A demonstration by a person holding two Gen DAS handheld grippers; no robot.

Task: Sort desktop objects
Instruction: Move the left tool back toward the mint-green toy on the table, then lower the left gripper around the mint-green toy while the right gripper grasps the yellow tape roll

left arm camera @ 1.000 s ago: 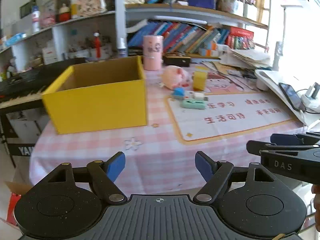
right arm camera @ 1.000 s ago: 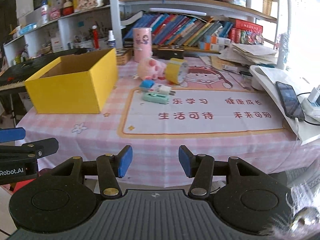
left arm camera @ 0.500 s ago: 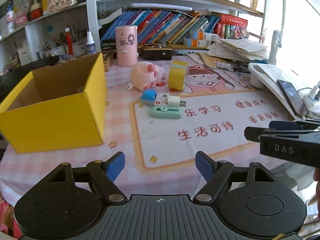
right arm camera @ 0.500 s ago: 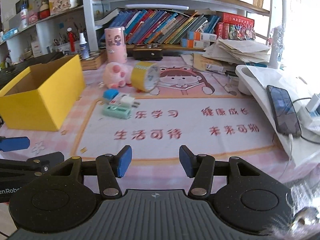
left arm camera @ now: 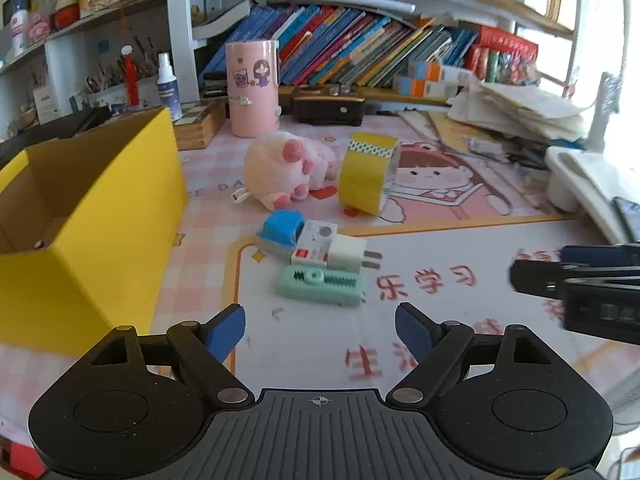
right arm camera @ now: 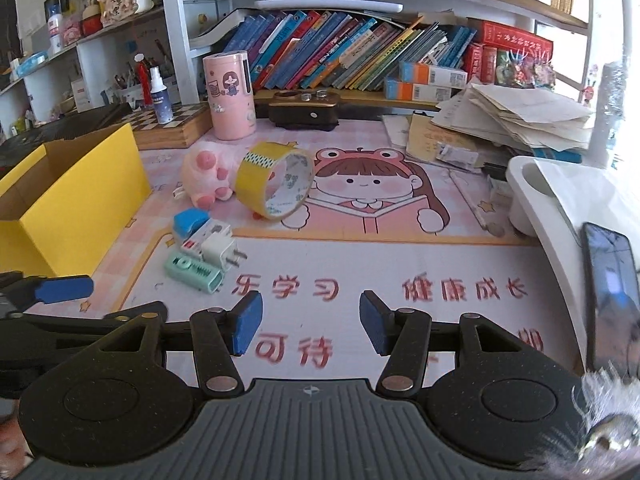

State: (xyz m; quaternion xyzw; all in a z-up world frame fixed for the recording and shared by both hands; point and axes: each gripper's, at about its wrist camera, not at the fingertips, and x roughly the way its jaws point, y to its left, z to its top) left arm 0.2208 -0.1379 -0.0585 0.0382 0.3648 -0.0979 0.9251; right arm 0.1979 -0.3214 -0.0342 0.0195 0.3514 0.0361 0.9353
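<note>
Cluttered study corner: shelves of slanted books behind a table covered in pink checked cloth, with a printed cartoon mat laid on it. An open yellow box stood at the table's left side, with nothing visible in the part of its interior in view. Right of the box lay a tight cluster: blue block, white plug adapter touching a small white printed piece, and a mint-green stapler-like item just in front of them. Behind these sat a pink plush pig beside a roll of yellow tape standing on edge. A pink cylindrical holder stood upright near the shelf. A phone lay on a white stand at the table's right edge.

Left tool: jaws spread and had just been opening wider, nothing between them, hovering short of the cluster. Right tool: jaws parted, narrower than the left, empty, above the mat's red lettering.
</note>
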